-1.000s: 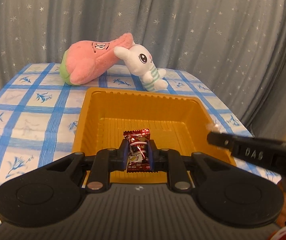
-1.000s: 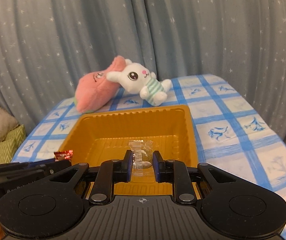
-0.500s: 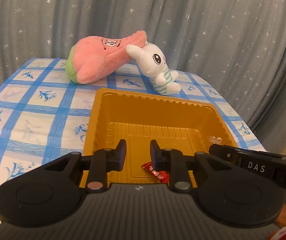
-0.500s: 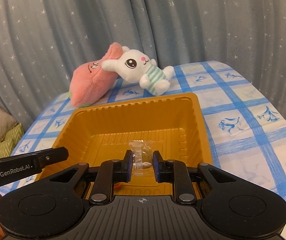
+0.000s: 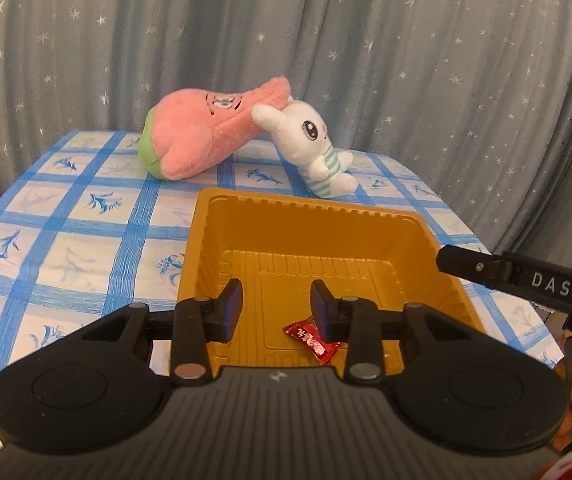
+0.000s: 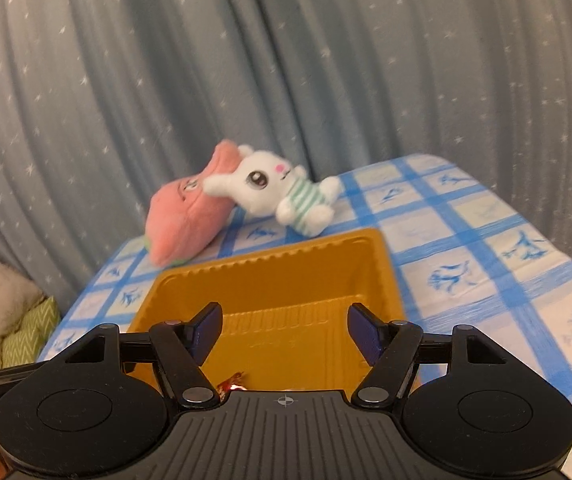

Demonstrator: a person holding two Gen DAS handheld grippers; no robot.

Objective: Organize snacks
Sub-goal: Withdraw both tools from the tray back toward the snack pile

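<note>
Hovering over the near edge of the orange tray [image 5: 206,248], the left gripper [image 5: 276,306] and right gripper [image 6: 284,334] are both opening, fingers apart with nothing between them. The red candy [image 5: 313,340] lies on the tray floor, apparently dropped there for sorting.

Backdrop: grey-blue curtain [image 5: 365,60] with white stars. Desk [image 5: 66,240] under blue-checked cloth. Cushions [image 6: 2,312], cream and green, at left.
</note>
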